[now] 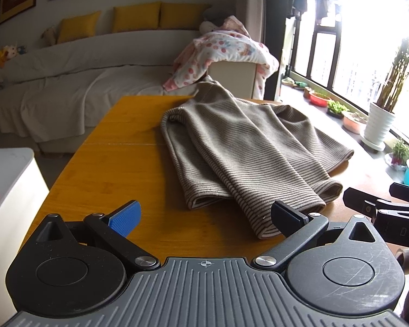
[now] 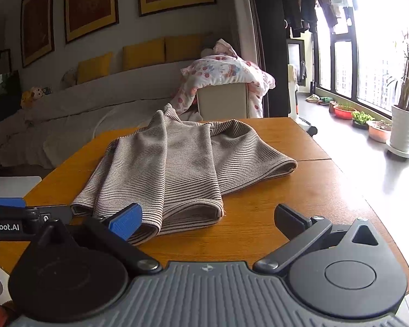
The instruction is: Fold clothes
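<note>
Left wrist view: the left tongs [image 1: 205, 216] stand wide with nothing between them, low over the wooden counter [image 1: 109, 147], and the striped sweater [image 1: 242, 147] lies just ahead and to the right, its nearest cuff beside the black right-hand finger; the right tongs [image 1: 381, 204] show at the right edge. Right wrist view: the right tongs [image 2: 207, 218] also gape wide and empty, the sweater [image 2: 177, 163] ahead and to the left with a cuff by the blue pad.
</note>
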`<control>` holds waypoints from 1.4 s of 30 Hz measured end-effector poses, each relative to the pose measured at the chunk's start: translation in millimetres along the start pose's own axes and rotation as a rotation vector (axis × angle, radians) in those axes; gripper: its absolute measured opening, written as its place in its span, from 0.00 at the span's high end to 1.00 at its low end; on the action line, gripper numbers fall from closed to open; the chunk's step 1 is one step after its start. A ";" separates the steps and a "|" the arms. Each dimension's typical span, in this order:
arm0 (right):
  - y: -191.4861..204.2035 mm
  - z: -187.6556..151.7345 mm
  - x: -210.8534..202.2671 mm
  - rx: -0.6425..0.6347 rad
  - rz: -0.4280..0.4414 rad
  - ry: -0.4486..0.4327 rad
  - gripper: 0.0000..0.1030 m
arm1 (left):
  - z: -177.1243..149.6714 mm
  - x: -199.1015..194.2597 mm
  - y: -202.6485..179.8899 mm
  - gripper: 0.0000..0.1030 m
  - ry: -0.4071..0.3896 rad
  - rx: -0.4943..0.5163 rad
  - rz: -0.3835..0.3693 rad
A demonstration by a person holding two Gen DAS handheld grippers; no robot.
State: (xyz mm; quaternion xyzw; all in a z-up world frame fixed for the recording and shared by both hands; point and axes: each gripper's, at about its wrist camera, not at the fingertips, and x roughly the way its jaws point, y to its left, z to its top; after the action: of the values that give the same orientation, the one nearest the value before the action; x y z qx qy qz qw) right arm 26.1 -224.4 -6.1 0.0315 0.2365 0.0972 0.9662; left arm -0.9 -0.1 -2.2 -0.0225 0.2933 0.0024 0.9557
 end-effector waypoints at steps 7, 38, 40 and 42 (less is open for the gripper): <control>1.4 1.1 -2.6 -0.003 -0.001 -0.004 0.00 | 1.7 -1.6 0.5 0.00 0.000 0.001 0.003; 0.5 1.6 -4.0 -0.005 -0.003 -0.006 0.00 | 0.6 -2.6 0.1 0.00 0.010 0.007 0.011; 0.4 1.5 -4.5 -0.005 -0.002 -0.006 0.00 | 0.4 -3.5 -0.2 0.00 0.010 0.008 0.012; 0.6 1.4 -5.2 -0.006 0.000 -0.007 0.00 | 0.4 -4.7 -0.2 0.00 0.008 0.008 0.012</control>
State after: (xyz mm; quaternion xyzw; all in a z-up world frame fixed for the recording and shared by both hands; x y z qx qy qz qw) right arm 22.1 -224.8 -2.5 0.0289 0.2327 0.0976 0.9672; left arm -4.5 -0.2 0.8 -0.0171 0.2971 0.0072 0.9547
